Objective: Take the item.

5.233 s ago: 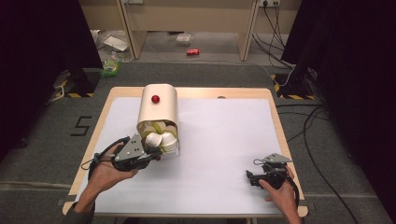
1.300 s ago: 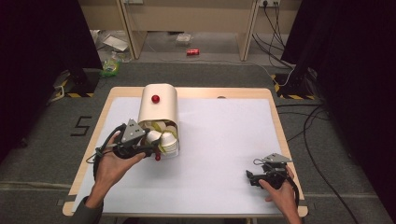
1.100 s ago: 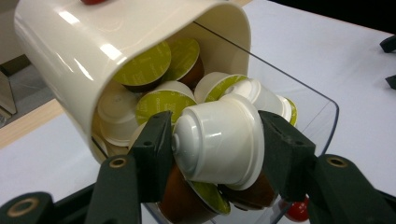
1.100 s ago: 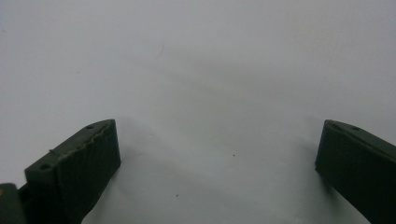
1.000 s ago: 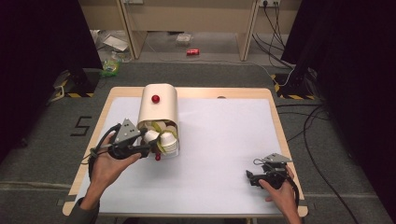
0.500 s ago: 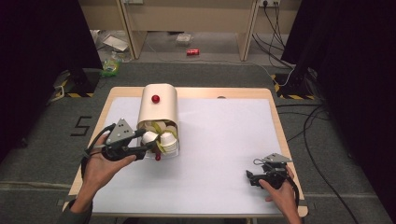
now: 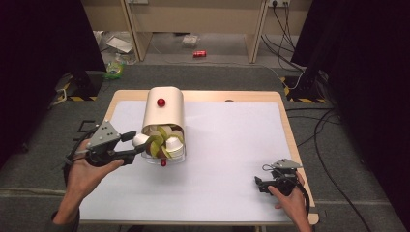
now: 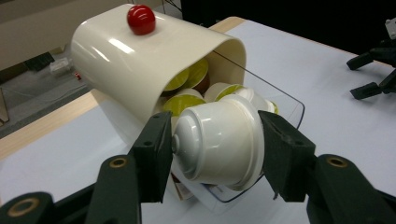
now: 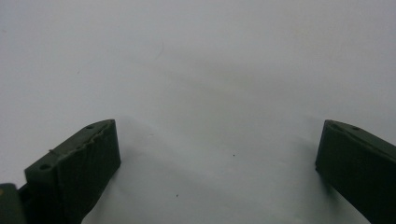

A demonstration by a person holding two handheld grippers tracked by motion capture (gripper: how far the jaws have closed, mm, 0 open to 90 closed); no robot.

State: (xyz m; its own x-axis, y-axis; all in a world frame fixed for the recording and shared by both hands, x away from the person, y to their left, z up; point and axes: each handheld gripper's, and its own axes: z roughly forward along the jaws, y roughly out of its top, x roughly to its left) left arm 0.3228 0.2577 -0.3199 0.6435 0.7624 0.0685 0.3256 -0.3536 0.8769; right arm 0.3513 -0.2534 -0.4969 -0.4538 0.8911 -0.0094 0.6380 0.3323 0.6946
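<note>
A cream dispenser (image 7: 164,108) with a red knob (image 7: 161,102) lies on the white table, its clear drawer (image 7: 170,157) pulled out and full of coffee capsules (image 7: 167,140). My left gripper (image 7: 137,145) is shut on a white capsule (image 7: 140,139), held just left of the drawer. In the left gripper view the white capsule (image 8: 219,140) sits pinched between both pads in front of the dispenser (image 8: 140,60). My right gripper (image 7: 258,185) rests at the table's front right, jaws wide open over bare table, with nothing between them in the right gripper view (image 9: 217,154).
The white table top (image 7: 232,140) has a wooden border. Beyond the far edge are the floor with a red can (image 7: 199,54), cables (image 7: 319,125) at the right, and wooden furniture legs.
My left gripper has drawn back leftward from the drawer with the white capsule in its jaws and risen slightly. The right gripper has not moved.
</note>
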